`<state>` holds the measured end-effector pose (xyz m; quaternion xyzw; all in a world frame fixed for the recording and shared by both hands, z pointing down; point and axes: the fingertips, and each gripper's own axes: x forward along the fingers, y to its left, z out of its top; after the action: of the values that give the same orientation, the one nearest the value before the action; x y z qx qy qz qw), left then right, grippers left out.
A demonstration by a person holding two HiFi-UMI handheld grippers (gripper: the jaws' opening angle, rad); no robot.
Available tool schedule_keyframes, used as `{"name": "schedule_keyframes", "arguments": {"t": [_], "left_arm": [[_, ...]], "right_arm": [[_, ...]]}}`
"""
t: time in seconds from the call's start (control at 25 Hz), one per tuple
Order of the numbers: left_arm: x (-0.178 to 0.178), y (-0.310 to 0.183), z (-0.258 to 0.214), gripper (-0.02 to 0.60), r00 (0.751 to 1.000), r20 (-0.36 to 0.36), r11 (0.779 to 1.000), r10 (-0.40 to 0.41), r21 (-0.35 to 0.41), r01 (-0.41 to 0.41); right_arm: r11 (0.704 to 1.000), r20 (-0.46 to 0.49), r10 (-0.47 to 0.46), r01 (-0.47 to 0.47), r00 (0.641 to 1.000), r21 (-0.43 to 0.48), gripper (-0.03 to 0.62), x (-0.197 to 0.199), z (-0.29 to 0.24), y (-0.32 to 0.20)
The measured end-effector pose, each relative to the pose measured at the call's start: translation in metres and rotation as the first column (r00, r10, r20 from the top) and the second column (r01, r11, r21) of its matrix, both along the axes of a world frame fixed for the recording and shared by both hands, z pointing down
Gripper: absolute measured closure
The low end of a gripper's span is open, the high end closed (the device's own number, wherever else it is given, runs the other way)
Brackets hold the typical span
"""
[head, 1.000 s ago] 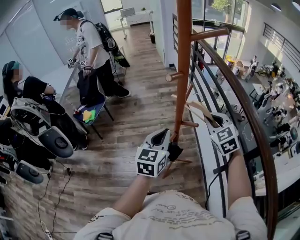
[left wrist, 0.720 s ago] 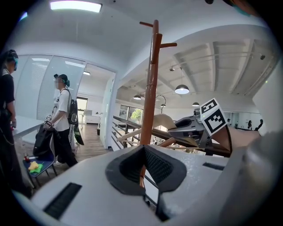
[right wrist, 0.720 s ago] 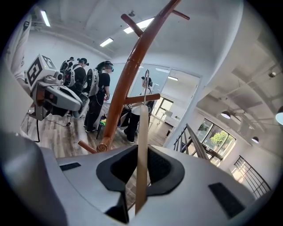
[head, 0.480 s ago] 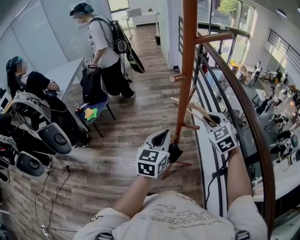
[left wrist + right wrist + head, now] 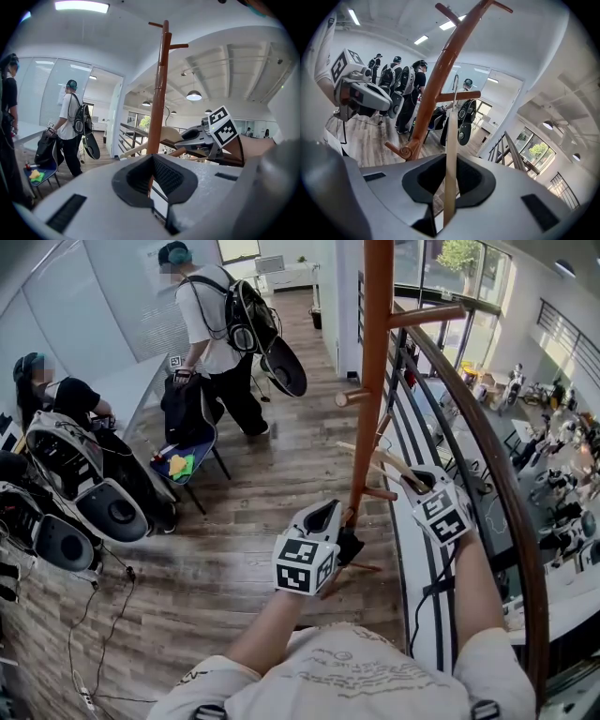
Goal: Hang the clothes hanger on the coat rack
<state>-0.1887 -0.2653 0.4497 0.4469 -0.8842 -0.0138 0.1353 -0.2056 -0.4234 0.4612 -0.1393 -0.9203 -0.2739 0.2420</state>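
We stand at a tall brown coat rack (image 5: 371,381) beside a curved railing (image 5: 487,456), with a wooden floor (image 5: 272,484) on the rack's other side. Our right gripper (image 5: 415,486) is clamped on the clothes hanger (image 5: 451,140). The pale wooden bar runs straight up between the two dark pads, which press it from both sides. In the head view the hanger sits just right of the rack's pole, tilted, with its arms spreading to either side of the gripper's tip. Its metal hook (image 5: 455,89) rises at one of the rack's short side pegs (image 5: 464,96). We cannot tell whether the hook rests on the peg or only crosses it.

Our left gripper (image 5: 348,542) is low against the pole with its jaws drawn nearly together, leaving only a thin slit. The pole rises right behind the slit, and we see nothing thick held between the pads.

Across the floor a person with a backpack (image 5: 216,324) stands at a blue chair (image 5: 183,467), well apart from us. A seated person (image 5: 66,409) is at the far left.
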Motion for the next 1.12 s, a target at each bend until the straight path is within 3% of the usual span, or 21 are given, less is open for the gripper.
{"name": "schedule_keyframes", "arguments": {"t": [0.76,1.12], "left_arm": [[-0.006,0.001,0.006,0.577,1.000,-0.006,1.000,-0.002,-0.001,0.002],[-0.008,-0.001,0.004,0.577,1.000,0.004,1.000,0.000,0.005,0.000]], "right_arm": [[0.998,-0.060,-0.044,0.047,0.997,0.040,0.540,0.001,0.031,0.005],[0.995,-0.020,-0.091,0.091,0.996,0.026,0.533,0.006,0.037,0.020]]}}
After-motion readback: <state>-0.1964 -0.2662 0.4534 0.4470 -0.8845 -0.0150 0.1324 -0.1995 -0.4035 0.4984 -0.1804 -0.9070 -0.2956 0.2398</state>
